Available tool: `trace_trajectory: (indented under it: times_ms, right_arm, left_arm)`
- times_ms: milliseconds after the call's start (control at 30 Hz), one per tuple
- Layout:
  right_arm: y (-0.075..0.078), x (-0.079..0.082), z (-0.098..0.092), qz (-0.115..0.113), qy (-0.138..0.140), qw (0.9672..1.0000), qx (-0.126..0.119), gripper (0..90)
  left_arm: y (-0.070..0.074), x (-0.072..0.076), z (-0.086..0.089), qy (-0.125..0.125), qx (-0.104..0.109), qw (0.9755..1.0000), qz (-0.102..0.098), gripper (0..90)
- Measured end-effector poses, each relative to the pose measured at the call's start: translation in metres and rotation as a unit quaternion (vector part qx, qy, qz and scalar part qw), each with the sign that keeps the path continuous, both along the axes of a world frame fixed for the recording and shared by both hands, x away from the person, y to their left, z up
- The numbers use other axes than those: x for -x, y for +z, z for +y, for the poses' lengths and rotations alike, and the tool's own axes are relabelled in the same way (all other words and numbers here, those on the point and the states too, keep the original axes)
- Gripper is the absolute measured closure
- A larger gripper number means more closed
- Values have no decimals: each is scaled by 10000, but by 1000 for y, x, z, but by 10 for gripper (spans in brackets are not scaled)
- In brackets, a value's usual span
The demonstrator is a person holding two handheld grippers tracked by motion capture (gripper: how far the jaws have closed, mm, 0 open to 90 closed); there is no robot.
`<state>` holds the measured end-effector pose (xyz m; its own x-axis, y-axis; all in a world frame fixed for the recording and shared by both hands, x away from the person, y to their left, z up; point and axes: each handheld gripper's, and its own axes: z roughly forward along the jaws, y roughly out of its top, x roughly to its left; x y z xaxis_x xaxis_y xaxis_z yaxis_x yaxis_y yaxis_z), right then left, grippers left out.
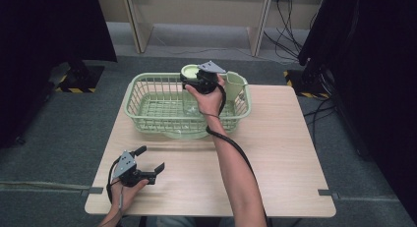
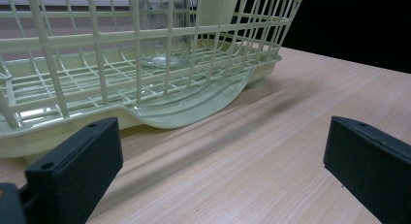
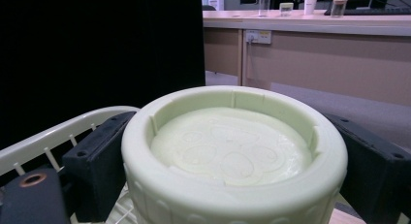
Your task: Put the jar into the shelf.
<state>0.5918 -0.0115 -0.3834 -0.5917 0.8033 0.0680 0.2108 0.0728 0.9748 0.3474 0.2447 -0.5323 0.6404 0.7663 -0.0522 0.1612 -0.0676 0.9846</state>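
Pale green plastic makes up the basket point(image 1: 147, 101), a lattice-walled tub on the far half of the wooden table point(image 1: 285, 153). Over the basket's far rim, the right claw point(image 1: 196, 78) pinches a round pale green cup point(image 1: 189, 70), one jaw pressed on each side of it. In the right gripper view the cup point(image 3: 232, 151) shows a recessed face with a faint raised flower-like pattern; no lettering can be read on it. A second pale green piece point(image 1: 236, 84) stands at the basket's far right corner, just beside the right hand point(image 1: 210, 100). A clear glass point(image 2: 162, 35) stands inside the basket, seen through the lattice in the left gripper view. Well apart from the basket, near the table's front left corner, the left claw point(image 1: 150, 163) is spread wide, nothing between its jaws, pointing toward the basket. No brand or label is legible anywhere.
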Motion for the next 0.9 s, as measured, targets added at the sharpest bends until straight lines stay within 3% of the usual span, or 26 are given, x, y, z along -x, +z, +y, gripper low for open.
trace_trajectory:
  times_ms: [267, 333, 533, 633, 900]
  right_arm:
    - [-1, 10, 2, 93, 302, 9994, 162, 60]
    - [-2, 13, -5, 166, 376, 9992, 17, 29]
    - [1, 22, -18, 197, 496, 9986, -56, 15]
    - [6, 34, -29, 185, 606, 9979, -102, 12]
    - [9, 54, -45, 204, 739, 9971, -10, 12]
  left_arm:
    - [0, 0, 0, 14, 2, 10000, -9, 0]
    - [0, 0, 0, 11, 1, 10000, -3, 0]
    - [0, 0, 0, 15, -4, 10000, 9, 0]
    - [0, 0, -1, 27, -32, 10000, -1, 0]
    - [0, 0, -1, 36, -36, 10000, -3, 0]
